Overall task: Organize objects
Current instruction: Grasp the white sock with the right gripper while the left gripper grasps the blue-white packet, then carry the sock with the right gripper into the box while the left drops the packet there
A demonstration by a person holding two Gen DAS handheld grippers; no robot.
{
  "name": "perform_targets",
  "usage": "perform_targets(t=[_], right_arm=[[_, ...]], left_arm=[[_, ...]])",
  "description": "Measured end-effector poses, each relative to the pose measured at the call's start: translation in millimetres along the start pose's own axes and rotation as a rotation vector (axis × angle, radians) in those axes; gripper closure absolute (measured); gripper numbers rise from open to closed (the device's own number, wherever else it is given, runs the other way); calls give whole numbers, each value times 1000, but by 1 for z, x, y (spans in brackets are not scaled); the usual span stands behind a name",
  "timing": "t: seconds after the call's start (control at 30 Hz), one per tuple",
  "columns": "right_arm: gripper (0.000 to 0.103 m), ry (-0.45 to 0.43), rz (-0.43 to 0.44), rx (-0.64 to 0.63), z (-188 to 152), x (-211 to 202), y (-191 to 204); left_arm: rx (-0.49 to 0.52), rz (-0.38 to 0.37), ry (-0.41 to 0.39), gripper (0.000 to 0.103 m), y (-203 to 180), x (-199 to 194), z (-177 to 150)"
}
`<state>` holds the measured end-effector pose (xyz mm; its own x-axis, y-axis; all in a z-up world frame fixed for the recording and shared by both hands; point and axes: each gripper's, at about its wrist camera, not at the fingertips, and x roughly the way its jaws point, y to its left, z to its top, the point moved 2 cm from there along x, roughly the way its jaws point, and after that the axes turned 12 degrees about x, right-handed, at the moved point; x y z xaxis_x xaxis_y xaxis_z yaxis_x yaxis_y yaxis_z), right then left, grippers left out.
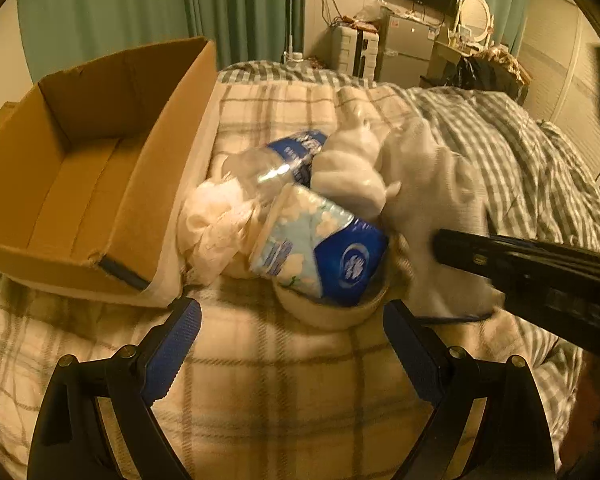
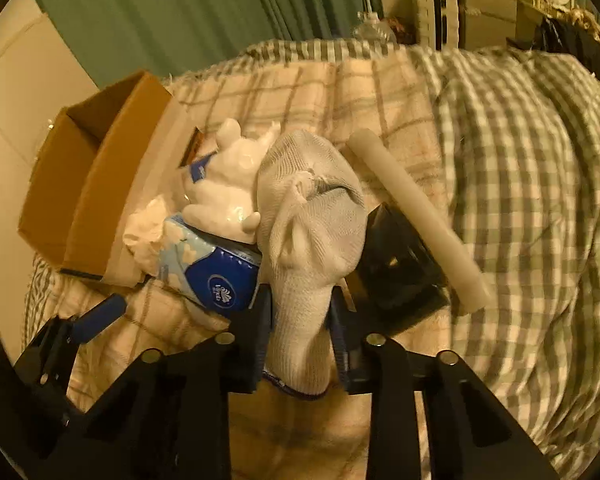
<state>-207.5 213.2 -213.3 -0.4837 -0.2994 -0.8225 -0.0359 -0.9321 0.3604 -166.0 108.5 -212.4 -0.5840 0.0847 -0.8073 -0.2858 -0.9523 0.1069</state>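
A pile lies on the plaid bed next to an open cardboard box (image 1: 80, 176). It holds a blue tissue pack (image 1: 324, 252), a clear plastic bottle (image 1: 276, 160), crumpled tissue (image 1: 216, 228), a white ceramic figure (image 1: 352, 168) and a white knit glove (image 1: 432, 184). My left gripper (image 1: 292, 336) is open, just short of the tissue pack and a cream bowl (image 1: 332, 312) under it. My right gripper (image 2: 300, 308) is shut on the white knit glove (image 2: 308, 236), held over the pile. The box (image 2: 88, 188), tissue pack (image 2: 216, 276) and figure (image 2: 228, 184) also show in the right wrist view.
A white cylinder (image 2: 416, 220) lies across a dark box (image 2: 400, 272) to the right of the glove. A grey checked duvet (image 2: 532, 184) covers the right of the bed. Green curtains (image 1: 228, 4), a suitcase and a small fridge (image 1: 408, 48) stand beyond.
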Motion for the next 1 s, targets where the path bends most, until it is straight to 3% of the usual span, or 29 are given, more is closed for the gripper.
perform_targets(t=[0.2,0.47,0.57,0.73,1.0], right_arm=[[79,-105,-37,16,-5,-44,-24],[79,-81,-49,70,-11,-52,-50],[79,-69,-50,68,-17,-56,-56],[79,-59,-47,75,-21,-60,-55],[80,-84,-24,89,-28,-92,-66]], left_arm=[[-6,15,-14,8,-6,16,21],[-63,12,9,11,-5,42,29],[-57,-5,8,22,-7,39,26],[-40,21,29,52,-3,31,23],[26,71,1,67,-18,-23,25]])
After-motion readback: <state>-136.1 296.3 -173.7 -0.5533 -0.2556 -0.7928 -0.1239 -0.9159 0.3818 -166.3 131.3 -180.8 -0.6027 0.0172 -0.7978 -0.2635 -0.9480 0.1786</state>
